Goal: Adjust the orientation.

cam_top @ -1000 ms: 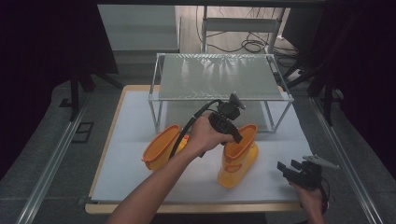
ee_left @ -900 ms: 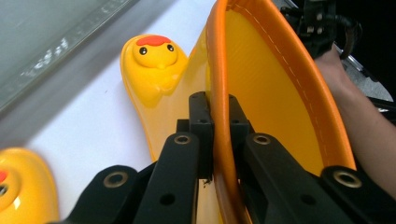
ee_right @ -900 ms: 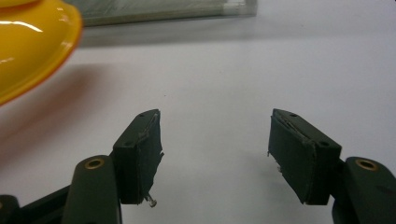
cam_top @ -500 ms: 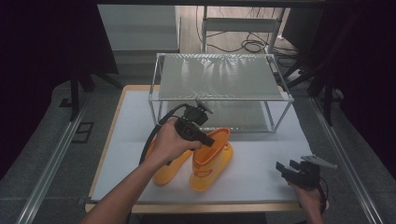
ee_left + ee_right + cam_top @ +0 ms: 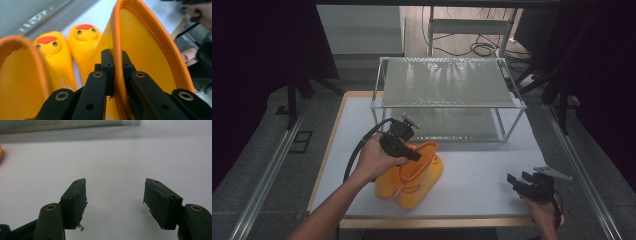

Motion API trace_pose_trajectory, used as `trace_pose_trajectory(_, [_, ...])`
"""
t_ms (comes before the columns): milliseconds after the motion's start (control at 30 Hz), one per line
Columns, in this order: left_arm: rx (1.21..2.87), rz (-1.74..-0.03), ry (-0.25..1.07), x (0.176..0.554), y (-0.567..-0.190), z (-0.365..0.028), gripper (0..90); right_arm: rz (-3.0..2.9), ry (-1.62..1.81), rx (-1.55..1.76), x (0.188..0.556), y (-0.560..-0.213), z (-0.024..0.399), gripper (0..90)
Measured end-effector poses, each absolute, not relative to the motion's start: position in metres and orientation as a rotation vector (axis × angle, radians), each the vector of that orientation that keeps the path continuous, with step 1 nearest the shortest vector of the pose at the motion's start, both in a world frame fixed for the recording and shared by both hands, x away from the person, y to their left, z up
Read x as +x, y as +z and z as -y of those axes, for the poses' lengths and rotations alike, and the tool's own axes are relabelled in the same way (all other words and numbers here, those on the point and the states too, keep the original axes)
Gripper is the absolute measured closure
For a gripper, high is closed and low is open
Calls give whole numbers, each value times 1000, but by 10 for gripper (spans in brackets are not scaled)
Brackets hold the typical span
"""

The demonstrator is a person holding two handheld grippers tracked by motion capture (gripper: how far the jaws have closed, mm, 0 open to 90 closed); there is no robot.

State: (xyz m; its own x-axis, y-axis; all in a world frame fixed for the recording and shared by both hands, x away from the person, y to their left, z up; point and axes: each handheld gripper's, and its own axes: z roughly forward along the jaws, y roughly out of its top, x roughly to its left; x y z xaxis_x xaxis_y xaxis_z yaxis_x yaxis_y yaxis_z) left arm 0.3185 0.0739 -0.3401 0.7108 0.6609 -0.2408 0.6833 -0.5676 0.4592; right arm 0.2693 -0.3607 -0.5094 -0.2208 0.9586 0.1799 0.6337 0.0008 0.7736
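Pinching the orange-trimmed rim of a glossy yellow rubber boot (image 5: pixel 147 50) with the left gripper (image 5: pixel 112 62), one black pad on the outside of the shaft wall and one on the inside, both pressing flat against it. Holding that boot on the white table surface (image 5: pixel 482 175) near the front edge, left of centre, just beside a second yellow rubber boot (image 5: pixel 387 186); in the left gripper view, lying side by side, both toes with red crests and small eyes. Wrapping the left hand (image 5: pixel 374 159) around the gripper body, black cable looping off to its left.

Resting at the front right corner, well apart from both boots: the right gripper (image 5: pixel 521 179), pointing left across the table. Standing spread wide in the right gripper view, both pads (image 5: pixel 75 202), with bare white tabletop between them.

Standing farther back, across the table's rear half: a metal-framed two-tier shelf rack with mesh panels (image 5: pixel 447 82).
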Motion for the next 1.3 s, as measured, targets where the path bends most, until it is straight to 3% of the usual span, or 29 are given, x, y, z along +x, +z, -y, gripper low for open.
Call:
trace_pose_trajectory(300, [2418, -986, -26, 311, -348, -84, 838, -1893, 1092, 1634, 269, -510, 358, 346])
trace_pose_trajectory(733, [2301, -983, -61, 308, -328, -98, 603, -1887, 1090, 1639, 269, -509, 361, 345])
trace_pose_trajectory(1300, [2217, -986, -43, 301, -303, -124, 513, -1893, 1084, 1644, 269, -510, 360, 344])
